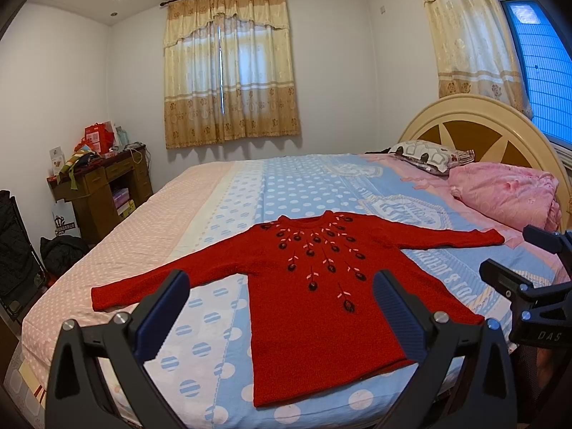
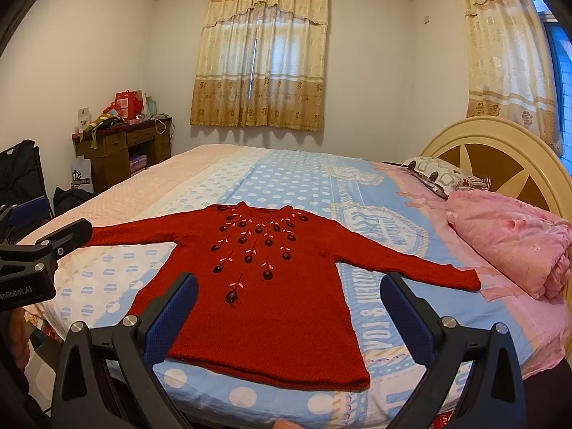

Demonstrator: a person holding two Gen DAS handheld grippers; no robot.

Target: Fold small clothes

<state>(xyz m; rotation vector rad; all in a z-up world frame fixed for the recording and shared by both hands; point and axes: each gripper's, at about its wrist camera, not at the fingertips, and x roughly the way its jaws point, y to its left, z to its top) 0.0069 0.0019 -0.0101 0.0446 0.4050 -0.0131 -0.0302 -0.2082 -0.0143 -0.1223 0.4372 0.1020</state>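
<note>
While the red sweater [image 1: 314, 307] lies flat, sleeves outspread, near the bed's [image 1: 107, 250] front edge, your left gripper [image 1: 282, 300] and right gripper [image 2: 289, 304] hover spread wide, holding nothing.

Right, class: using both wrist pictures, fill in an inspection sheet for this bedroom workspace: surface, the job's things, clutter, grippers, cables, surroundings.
Surface: bed with a blue and pink polka-dot sheet, lying flat.
Job's things: one red sweater spread flat, front up, both sleeves stretched out, not yet folded.
Clutter: folded pink quilt and patterned pillow at the headboard end, apart from the sweater.
Grippers: left gripper open, above the hem; right gripper open, also holding nothing.
Cables: one hangs off the wooden desk.
Surroundings: curtained window, cream headboard, boxes and bags piled on the desk, dark bags on the floor.
</note>
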